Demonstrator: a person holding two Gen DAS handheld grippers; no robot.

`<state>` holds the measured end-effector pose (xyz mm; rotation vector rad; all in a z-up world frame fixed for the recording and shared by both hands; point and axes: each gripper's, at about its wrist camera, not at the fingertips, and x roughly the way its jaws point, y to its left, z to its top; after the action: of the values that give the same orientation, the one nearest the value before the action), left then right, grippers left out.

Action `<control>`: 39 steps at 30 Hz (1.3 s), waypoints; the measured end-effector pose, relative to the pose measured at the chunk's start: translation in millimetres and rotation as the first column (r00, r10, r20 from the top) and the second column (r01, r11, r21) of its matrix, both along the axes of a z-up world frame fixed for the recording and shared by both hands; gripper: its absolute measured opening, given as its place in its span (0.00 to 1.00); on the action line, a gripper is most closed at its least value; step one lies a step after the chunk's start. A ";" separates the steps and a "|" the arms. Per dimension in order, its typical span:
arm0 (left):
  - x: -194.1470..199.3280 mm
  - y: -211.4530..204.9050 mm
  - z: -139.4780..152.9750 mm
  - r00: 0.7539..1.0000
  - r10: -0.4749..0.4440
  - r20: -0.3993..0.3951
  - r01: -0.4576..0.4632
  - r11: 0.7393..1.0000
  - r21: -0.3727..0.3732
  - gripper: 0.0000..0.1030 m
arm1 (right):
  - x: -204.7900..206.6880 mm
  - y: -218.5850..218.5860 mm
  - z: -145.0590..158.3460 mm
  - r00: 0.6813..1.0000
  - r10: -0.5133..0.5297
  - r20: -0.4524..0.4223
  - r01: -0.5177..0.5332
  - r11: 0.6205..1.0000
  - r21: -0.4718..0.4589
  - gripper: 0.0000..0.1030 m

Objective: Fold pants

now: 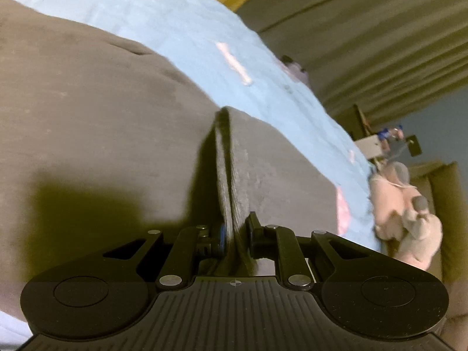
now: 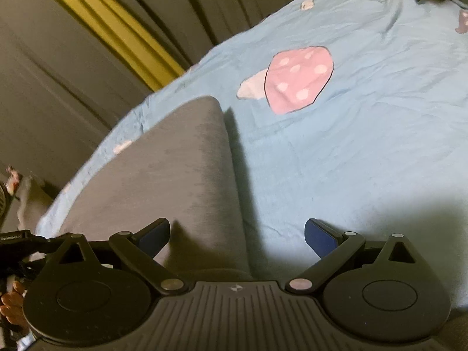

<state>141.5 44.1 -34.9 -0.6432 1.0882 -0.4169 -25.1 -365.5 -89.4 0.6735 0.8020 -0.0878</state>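
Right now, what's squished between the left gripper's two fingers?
A raised fold of the grey pants, pinched by the left gripper, seen in the left wrist view.

Looking like a bedroom in a home: a bed spread with a light blue sheet [image 2: 365, 134] printed with a pink spotted mushroom [image 2: 298, 79], long pleated curtains [image 1: 365, 44] hanging behind it with a yellow strip [image 2: 111, 29] showing between them, a pale stuffed toy [image 1: 406, 210] lying at the sheet's edge, and small clutter sitting blurred on a shelf [image 1: 386, 143] beyond.
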 end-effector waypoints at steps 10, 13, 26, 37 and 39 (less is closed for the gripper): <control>2.1 13.5 -20.3 0.997 0.065 -0.047 -0.070 0.991 -0.116 0.52 | 5.7 14.4 2.0 0.997 0.078 0.015 -0.076 0.993 -0.086 0.96; 13.8 8.0 -18.6 0.997 0.068 -0.022 -0.070 0.994 -0.086 0.54 | 7.6 10.8 -1.7 0.999 0.053 -0.005 -0.053 0.996 -0.066 0.96; 28.0 -39.4 13.9 0.969 -0.016 0.246 0.007 0.999 0.040 0.18 | 8.5 9.6 -3.1 1.000 0.029 0.002 -0.028 0.998 -0.055 0.96; -27.9 3.8 22.3 0.958 0.193 0.210 -0.216 0.972 0.089 0.66 | -1.6 3.1 2.3 1.000 -0.005 0.026 0.005 1.000 0.015 0.96; -47.3 -8.0 25.5 0.969 0.115 0.220 -0.136 0.987 0.083 0.76 | -9.4 -1.0 5.2 0.999 -0.039 0.030 0.037 0.997 0.075 0.96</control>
<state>94.2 36.1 -9.5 -0.5630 0.8514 -0.3135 -34.5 -366.5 -84.2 0.7587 0.7656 -0.0818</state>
